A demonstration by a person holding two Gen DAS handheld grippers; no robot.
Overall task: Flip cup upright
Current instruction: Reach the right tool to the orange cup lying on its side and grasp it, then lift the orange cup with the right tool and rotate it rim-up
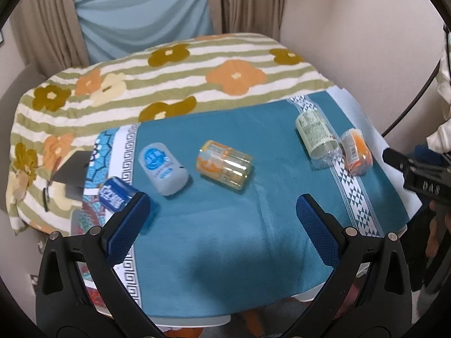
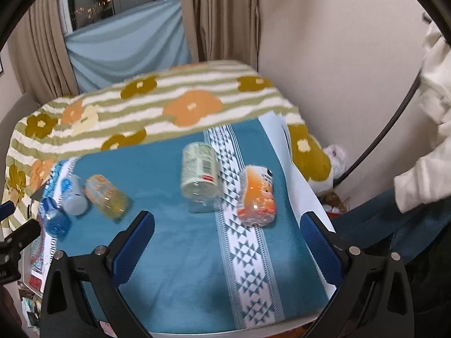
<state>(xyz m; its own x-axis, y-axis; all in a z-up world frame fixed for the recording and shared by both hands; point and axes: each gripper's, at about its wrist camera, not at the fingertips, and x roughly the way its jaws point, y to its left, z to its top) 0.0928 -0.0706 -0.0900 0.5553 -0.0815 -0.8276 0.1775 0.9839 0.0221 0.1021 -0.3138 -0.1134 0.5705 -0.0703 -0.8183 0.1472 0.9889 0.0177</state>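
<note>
Five cups lie on their sides on the teal cloth [image 1: 225,239], none yet upright. Both grippers hang above the near edge, released and empty: the left gripper [image 1: 222,225] with its jaws spread wide, the right gripper [image 2: 227,242] likewise. Ahead of the left gripper lies the yellow cup [image 1: 224,164], with the pale blue cup [image 1: 163,167] and the dark blue cup [image 1: 117,195] off toward its left finger. Ahead of the right gripper lie the green cup [image 2: 200,173] and, nearer its right finger, the orange cup [image 2: 257,195]. They look like thin clear plastic with printed wraps: probably light, smooth, prone to roll and to dent under a hard squeeze. A gentle hold across the mid-body seems safest. The green cup's long axis runs toward the right gripper, open mouth nearest; the orange cup lies roughly parallel, though which end is open I cannot tell. The yellow cup's axis slants across the left gripper's view.
</note>
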